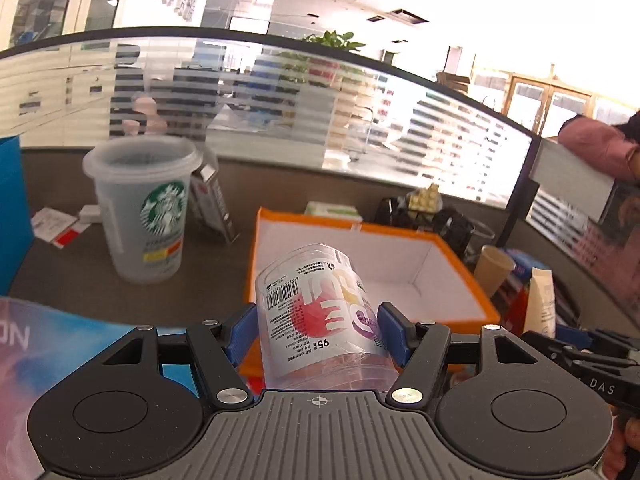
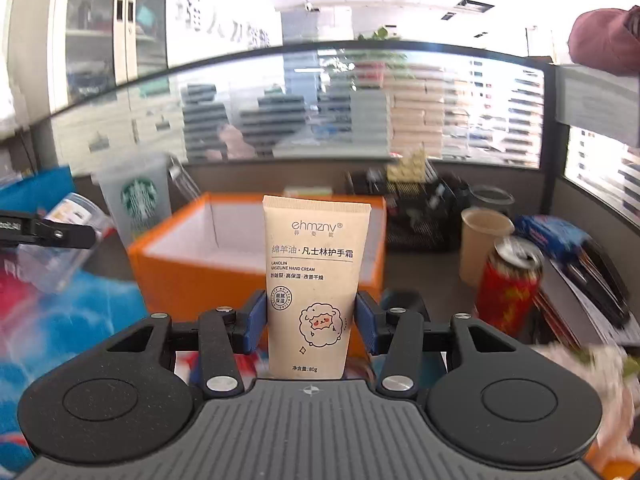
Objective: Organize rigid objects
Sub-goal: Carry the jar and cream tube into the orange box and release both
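My left gripper [image 1: 318,330] is shut on a clear plastic cup [image 1: 316,304] with a printed label, held tilted in the air just in front of the orange box [image 1: 460,276], whose white inside shows. My right gripper [image 2: 311,320] is shut on a beige hand cream tube [image 2: 314,272], which stands upright between the blue pads [image 2: 366,320]. The same orange box [image 2: 192,280] lies just beyond the tube. In the right wrist view the left gripper [image 2: 48,232] appears at the far left with the clear cup [image 2: 72,216] in it.
A tall translucent Starbucks cup [image 1: 148,216] stands left of the box. A paper cup [image 2: 482,240] and a red can [image 2: 508,280] stand to its right, with black mesh organisers [image 2: 424,208] behind. A blue printed mat [image 2: 80,312] covers the near desk. A glass partition runs along the back.
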Motion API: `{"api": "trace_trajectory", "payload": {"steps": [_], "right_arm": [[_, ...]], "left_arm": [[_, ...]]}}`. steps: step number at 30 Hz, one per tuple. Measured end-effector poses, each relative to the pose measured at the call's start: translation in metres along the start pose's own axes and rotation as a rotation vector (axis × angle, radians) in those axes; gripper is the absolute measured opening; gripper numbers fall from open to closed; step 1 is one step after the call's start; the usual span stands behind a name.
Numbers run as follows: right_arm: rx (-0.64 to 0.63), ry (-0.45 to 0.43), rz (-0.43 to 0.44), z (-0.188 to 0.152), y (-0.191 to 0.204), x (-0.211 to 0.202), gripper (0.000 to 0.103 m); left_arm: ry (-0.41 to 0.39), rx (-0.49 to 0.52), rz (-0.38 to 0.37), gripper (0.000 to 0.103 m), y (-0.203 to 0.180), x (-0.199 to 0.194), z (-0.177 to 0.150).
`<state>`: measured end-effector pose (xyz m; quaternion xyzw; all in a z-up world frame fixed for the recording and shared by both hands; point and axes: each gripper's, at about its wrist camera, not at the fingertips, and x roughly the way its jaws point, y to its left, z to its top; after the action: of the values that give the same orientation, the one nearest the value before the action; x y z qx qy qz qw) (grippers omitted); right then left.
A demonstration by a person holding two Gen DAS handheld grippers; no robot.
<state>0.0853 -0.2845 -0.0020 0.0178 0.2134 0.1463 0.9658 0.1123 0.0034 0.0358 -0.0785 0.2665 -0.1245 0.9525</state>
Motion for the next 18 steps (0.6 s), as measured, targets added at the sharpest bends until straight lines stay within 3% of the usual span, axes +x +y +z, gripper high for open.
{"api": "trace_trajectory", "payload": {"steps": [8,13,18], "right_arm": [[0.07,0.025,0.079,0.076,-0.006,0.055,0.044],[0.064,0.097,0.057,0.094,-0.006,0.101,0.044],[0.054,0.208,0.033,0.079,-0.012,0.148,0.044]], "left_arm": [[0.057,0.037,0.03,0.064,-0.024,0.065,0.062],[0.139,0.053,0.069,0.064,-0.027,0.118,0.057],[0.262,0.073,0.104,0.064,-0.019,0.168,0.041]]}}
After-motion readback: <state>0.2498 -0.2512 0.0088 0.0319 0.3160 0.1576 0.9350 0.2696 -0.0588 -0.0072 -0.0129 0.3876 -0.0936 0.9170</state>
